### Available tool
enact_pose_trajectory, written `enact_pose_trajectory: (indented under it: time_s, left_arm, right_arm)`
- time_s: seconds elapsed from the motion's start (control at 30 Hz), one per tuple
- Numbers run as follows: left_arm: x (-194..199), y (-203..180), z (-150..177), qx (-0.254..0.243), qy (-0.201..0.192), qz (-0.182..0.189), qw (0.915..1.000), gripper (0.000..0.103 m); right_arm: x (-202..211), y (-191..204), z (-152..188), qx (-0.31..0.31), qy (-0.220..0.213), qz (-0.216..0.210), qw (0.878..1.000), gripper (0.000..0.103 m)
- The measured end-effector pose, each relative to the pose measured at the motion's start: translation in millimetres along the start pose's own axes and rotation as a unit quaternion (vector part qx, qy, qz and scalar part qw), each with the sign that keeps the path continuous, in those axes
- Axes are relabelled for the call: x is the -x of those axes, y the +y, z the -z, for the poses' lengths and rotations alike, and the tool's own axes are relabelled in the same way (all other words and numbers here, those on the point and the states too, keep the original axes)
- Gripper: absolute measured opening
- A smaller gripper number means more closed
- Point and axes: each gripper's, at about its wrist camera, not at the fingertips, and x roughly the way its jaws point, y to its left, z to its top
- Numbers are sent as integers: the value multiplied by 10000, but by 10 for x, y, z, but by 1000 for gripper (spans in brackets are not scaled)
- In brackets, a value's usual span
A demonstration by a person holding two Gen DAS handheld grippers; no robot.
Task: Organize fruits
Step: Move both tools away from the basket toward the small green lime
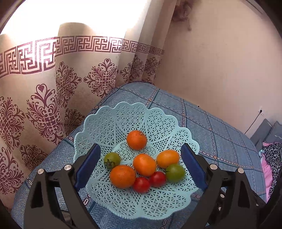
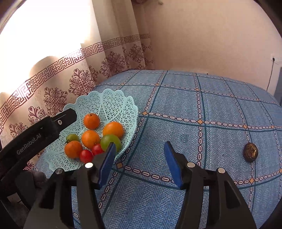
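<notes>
right wrist: dark fruit (image 2: 250, 152) stem up.

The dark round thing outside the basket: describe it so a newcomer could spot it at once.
Start at the blue checked cloth covering the table. The pale blue lattice basket holding all the bright fruit sits at its left; look to the far right instead. There, alone on the cloth, lies the dark brown round item, the only piece outside the basket and the only dull, rough-looking one.

In the right wrist view, the right tool's (image 2: 139, 163) left finger (image 2: 107, 158) covers part of the green tomato (image 2: 109, 140) and the basket's (image 2: 112, 105) rim at five o'clock. The dark fruit (image 2: 250, 152) is too small to identify. Bright window glare whites out the curtain (image 1: 79, 14) top.
</notes>
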Motion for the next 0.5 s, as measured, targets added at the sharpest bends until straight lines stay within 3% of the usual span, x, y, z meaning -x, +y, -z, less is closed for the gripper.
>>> enact_pose_trajectory:
  time_s: [0.5]
  left_arm:
    - [28,-233,85,-484,-44,-13,9988,95]
  right_arm:
    - [70,-268,111,-138,27,320,9994,57]
